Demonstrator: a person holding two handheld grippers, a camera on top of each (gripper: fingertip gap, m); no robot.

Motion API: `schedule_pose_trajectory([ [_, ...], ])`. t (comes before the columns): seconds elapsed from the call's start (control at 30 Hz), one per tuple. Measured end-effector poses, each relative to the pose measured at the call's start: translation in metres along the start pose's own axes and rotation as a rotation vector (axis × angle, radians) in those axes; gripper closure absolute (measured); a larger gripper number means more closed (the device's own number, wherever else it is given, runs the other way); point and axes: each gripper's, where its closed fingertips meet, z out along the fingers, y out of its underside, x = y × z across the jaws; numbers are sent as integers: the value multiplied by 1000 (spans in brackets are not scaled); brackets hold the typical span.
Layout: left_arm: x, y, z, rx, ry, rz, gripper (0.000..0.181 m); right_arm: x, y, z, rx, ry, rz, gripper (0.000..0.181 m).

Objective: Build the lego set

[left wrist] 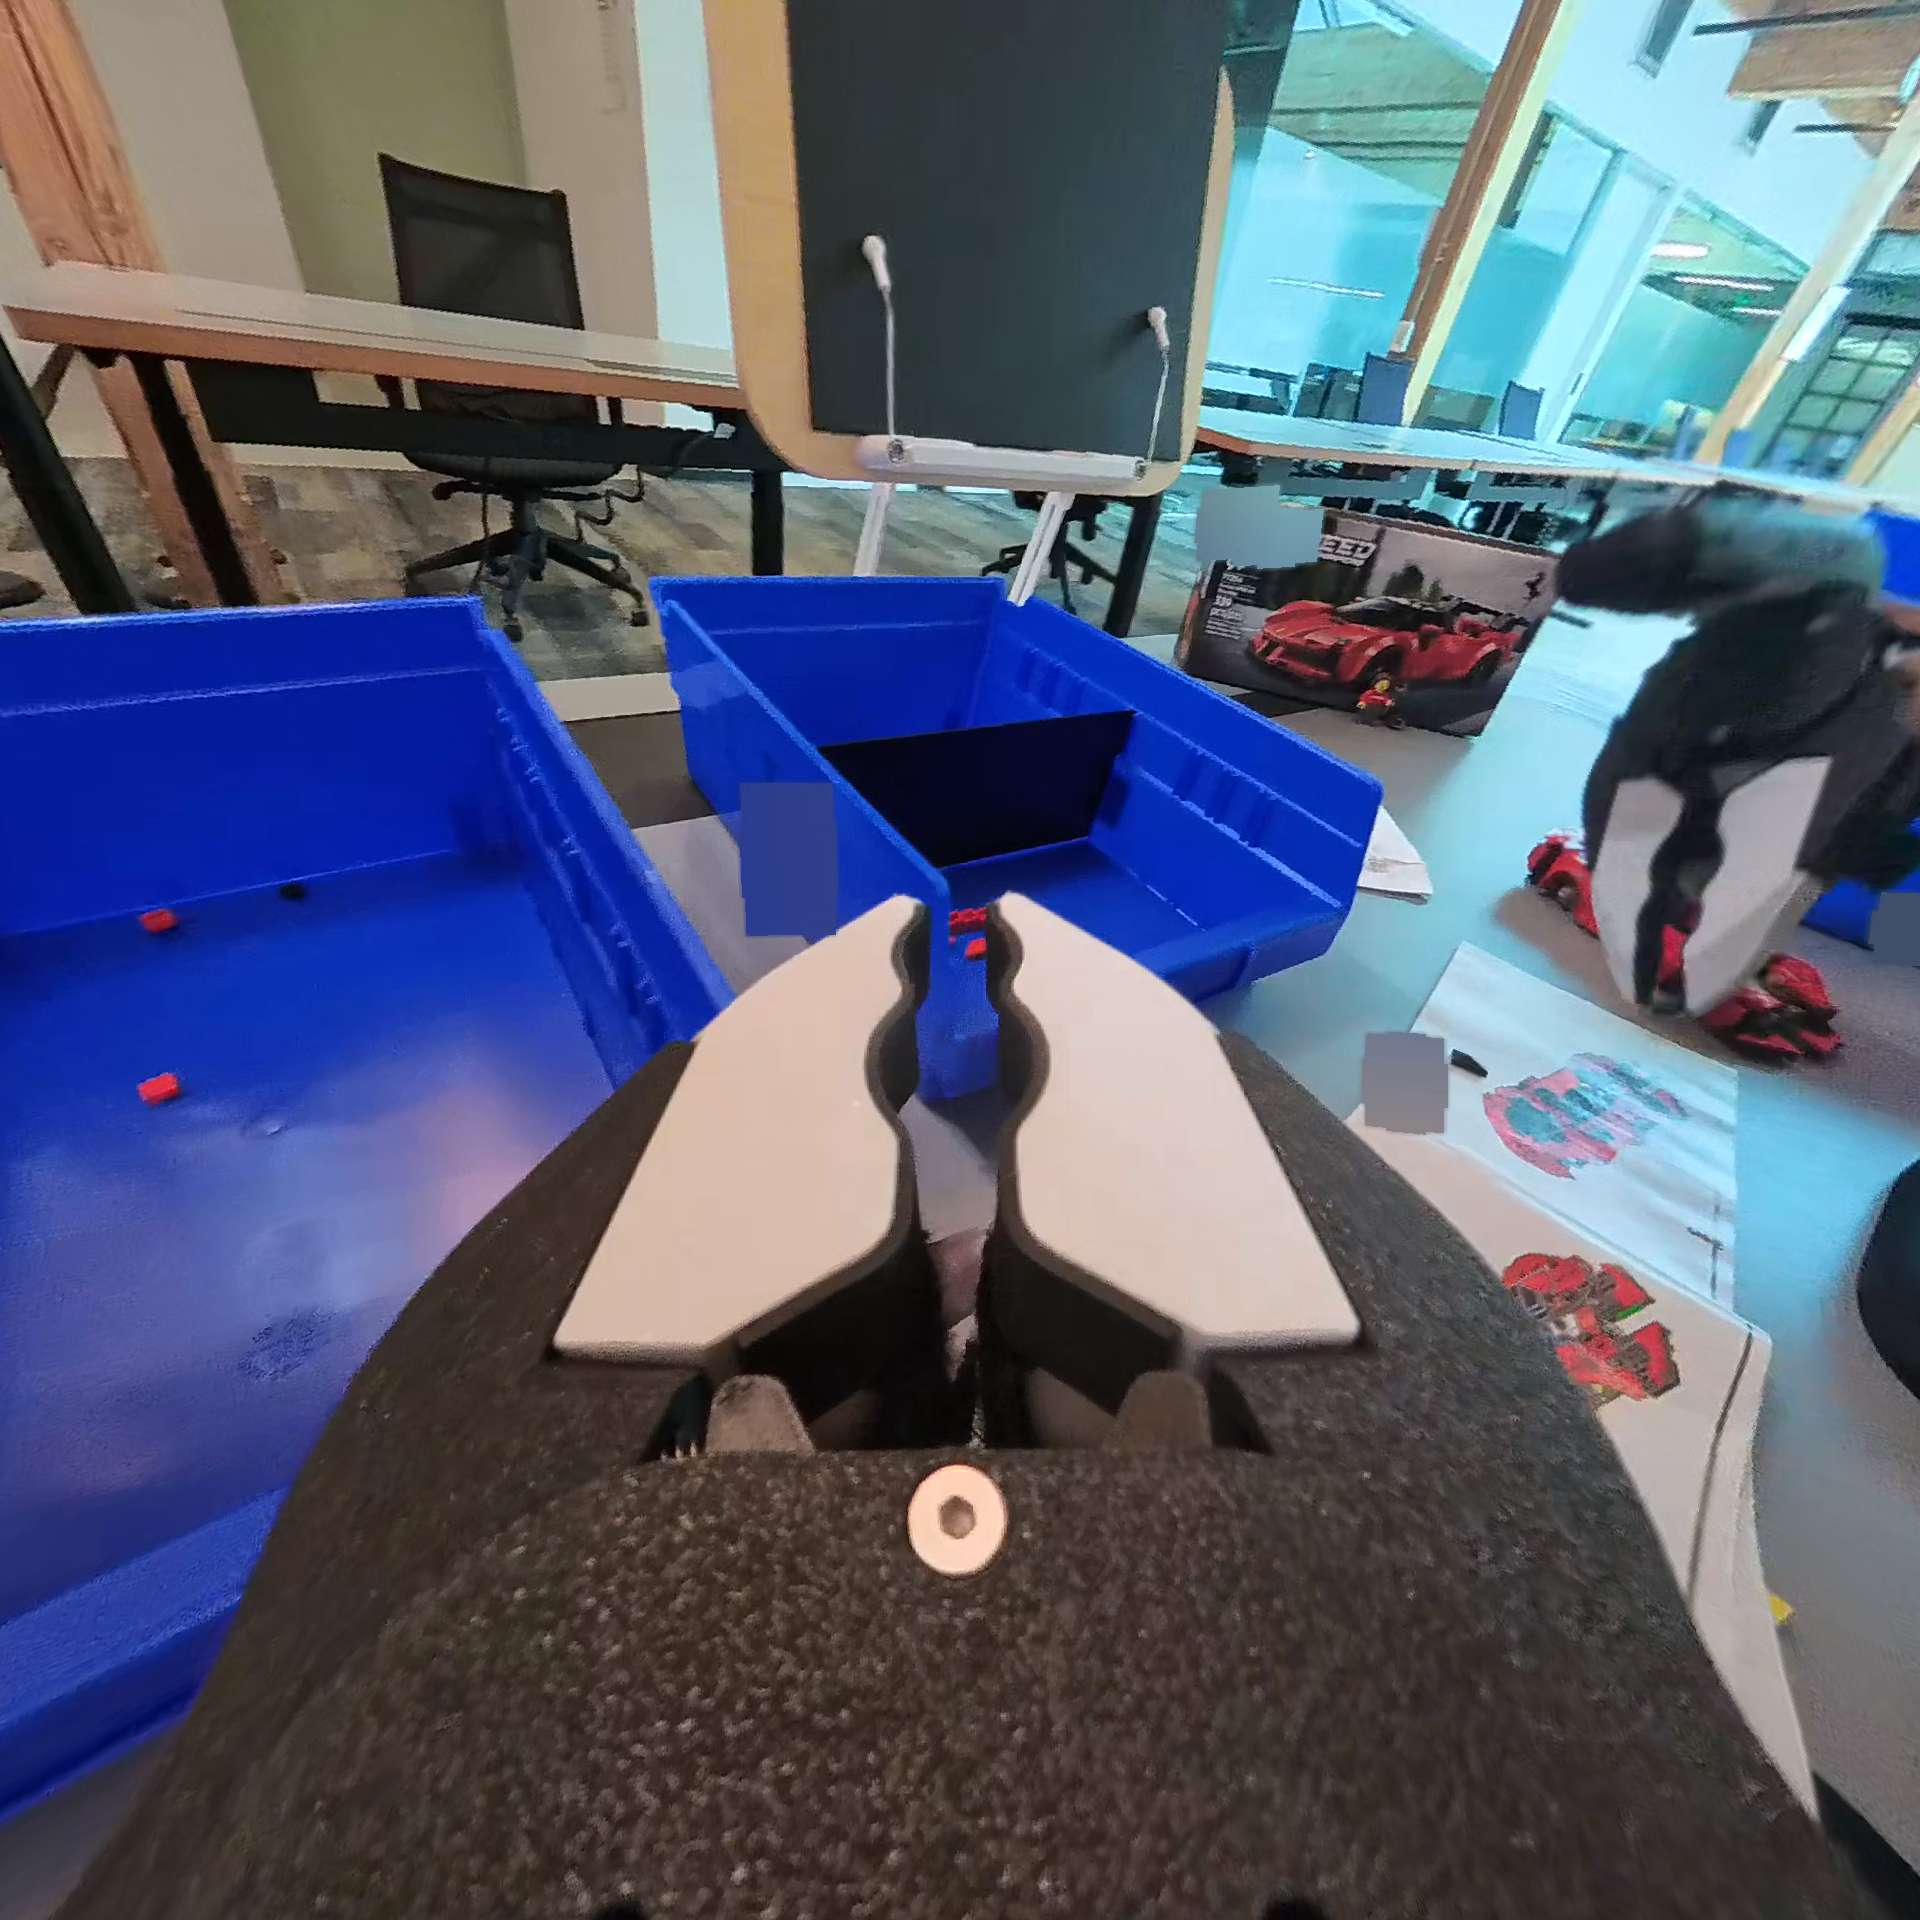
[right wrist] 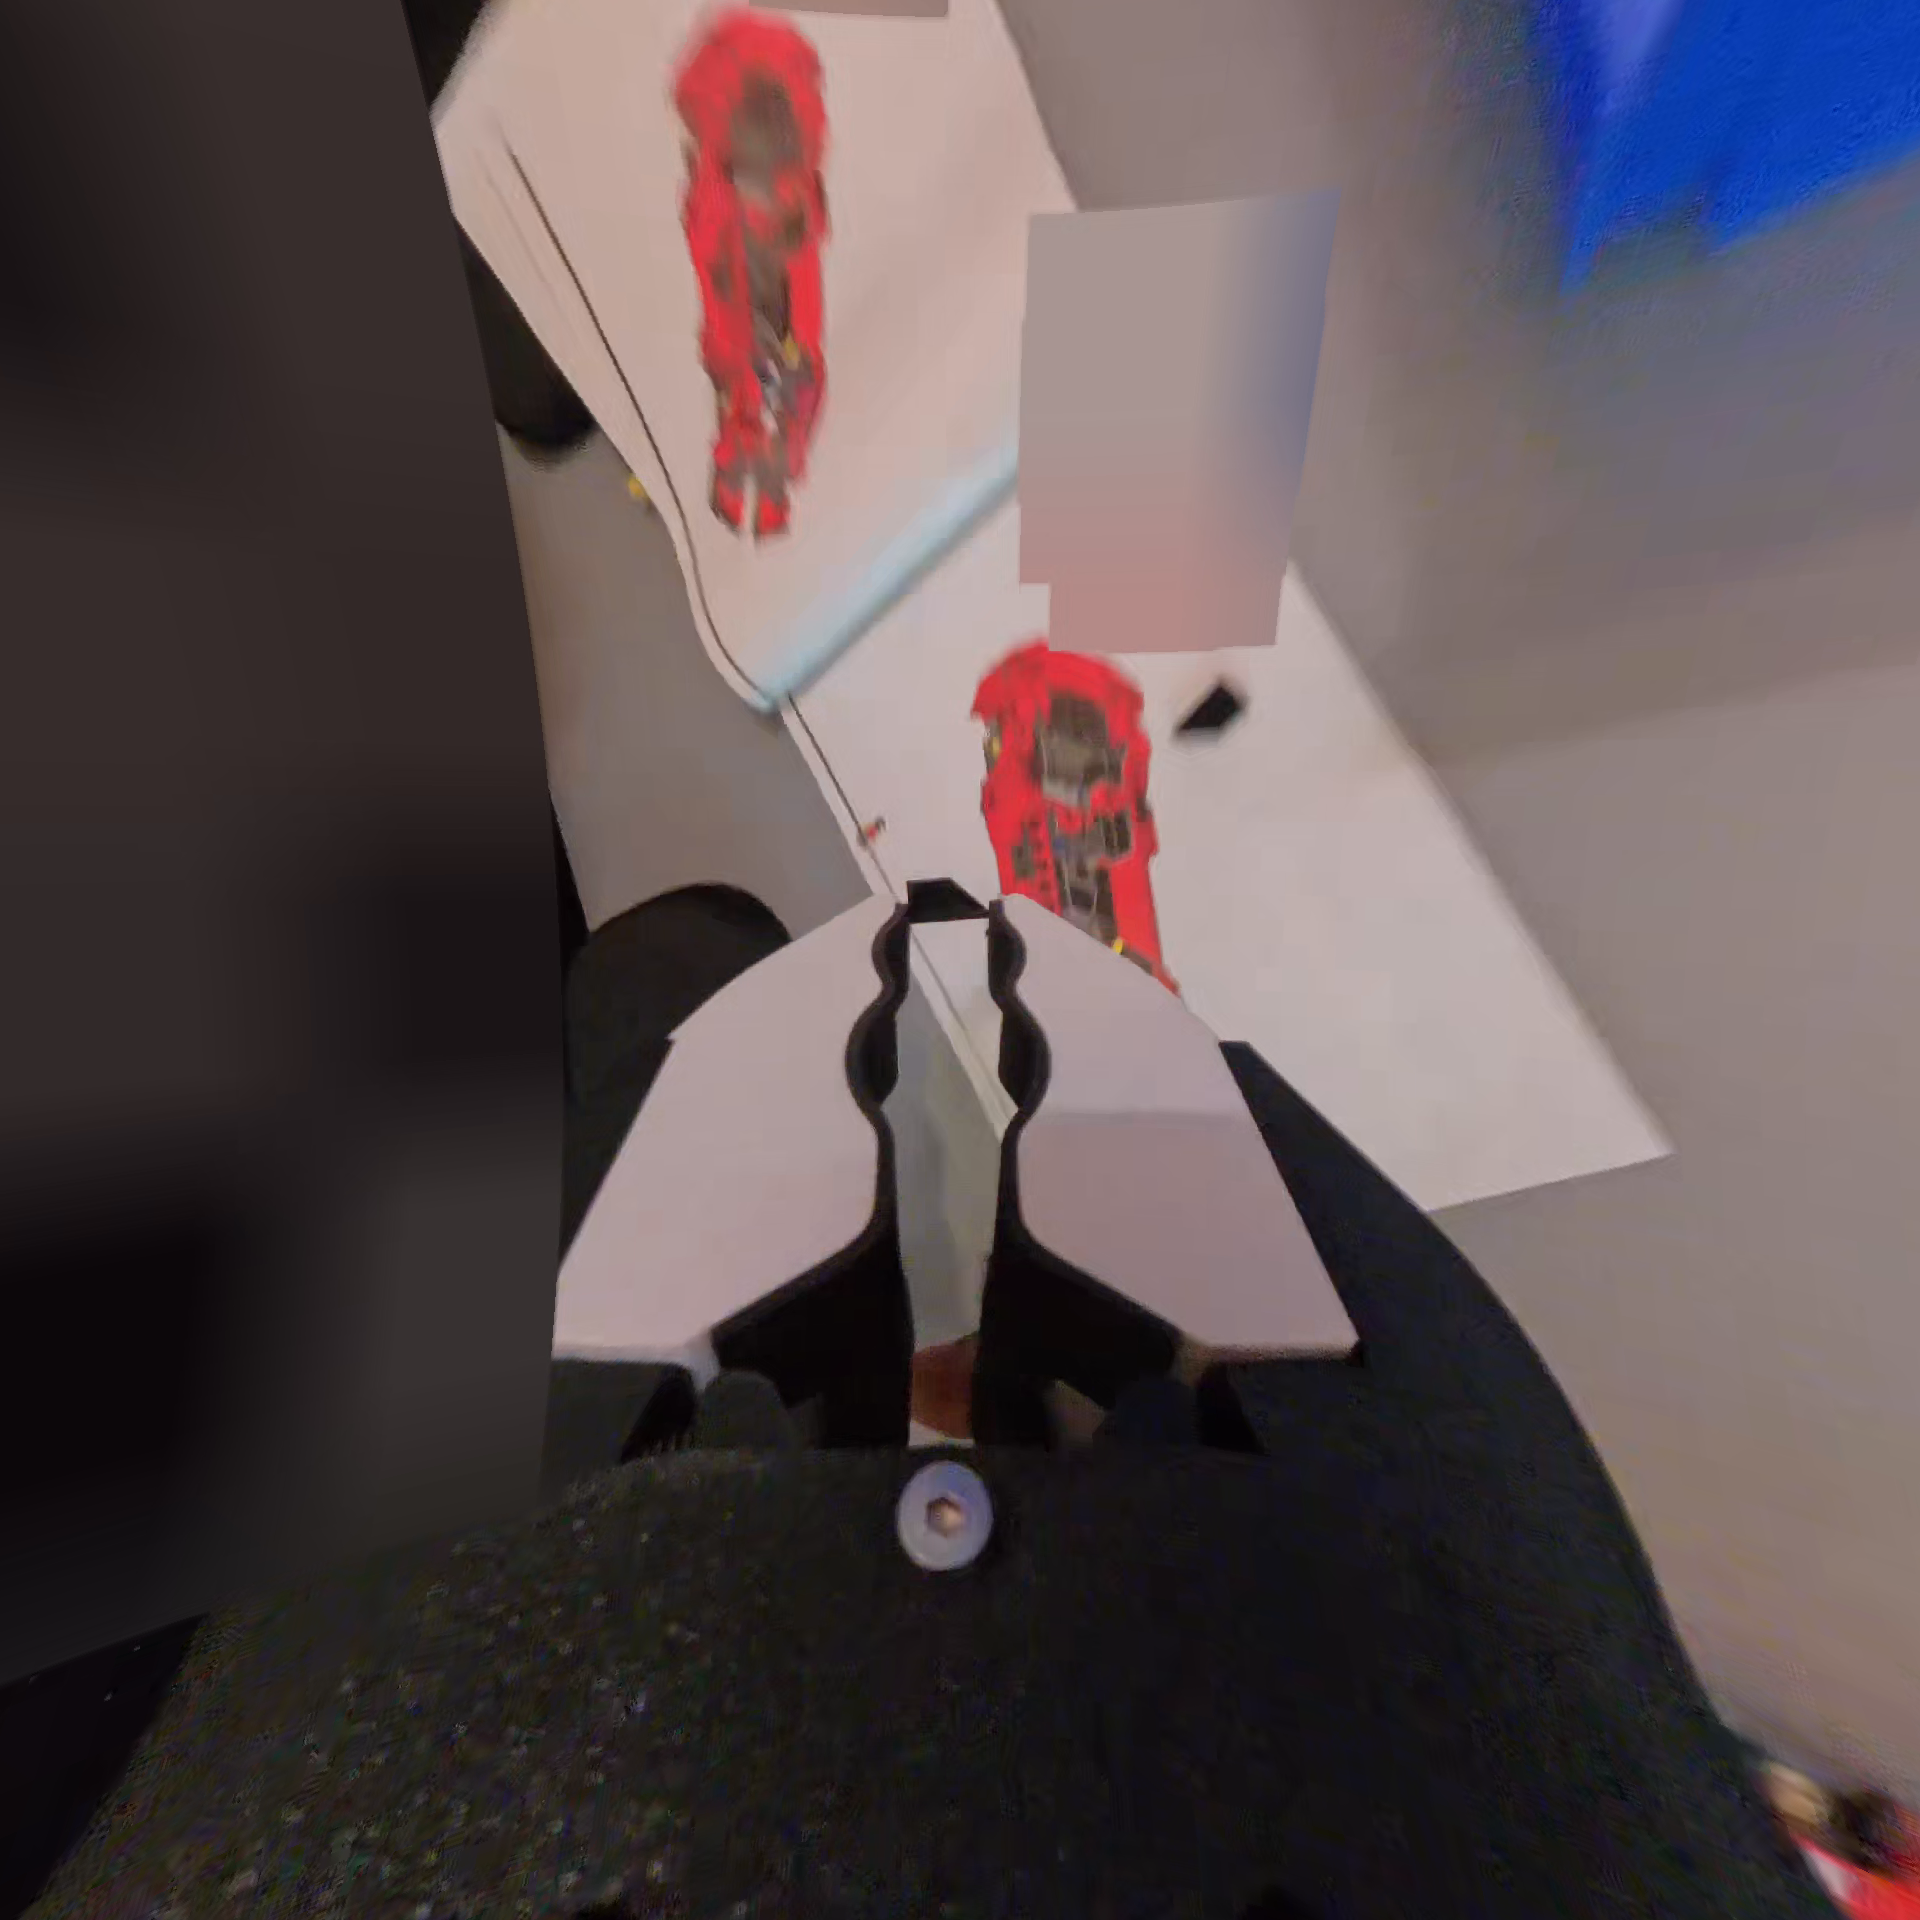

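My left gripper (left wrist: 958,914) is shut and empty, and hovers in front of a narrow blue bin (left wrist: 1195,831) that holds a few red bricks (left wrist: 966,925). My right gripper (right wrist: 945,914) is shut on a small black piece (right wrist: 943,898) and holds it over the open instruction booklet (right wrist: 1351,935). In the left wrist view the right gripper (left wrist: 1673,987) is blurred and stands by the partly built red car (left wrist: 1777,1003). A second small black piece (right wrist: 1207,707) lies on the booklet page; it also shows in the left wrist view (left wrist: 1467,1062).
A large blue bin (left wrist: 312,987) at the left holds two red bricks (left wrist: 158,1087) and a small black piece (left wrist: 293,890). The set's box (left wrist: 1371,634) stands at the back. The booklet (left wrist: 1621,1195) lies at the right. A chair and desks stand beyond the table. One gripper's finger ends stand about 30 centimeters off the other's.
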Motion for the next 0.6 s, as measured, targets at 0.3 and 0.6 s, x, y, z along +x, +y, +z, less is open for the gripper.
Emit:
schedule_pose_trajectory([
  [0.3,13,2,6,-23,33,42,173,44,10,10,-213,57,112,157],
  [0.6,9,7,6,-44,24,48,173,47,7,-2,-147,381,-393,170],
])
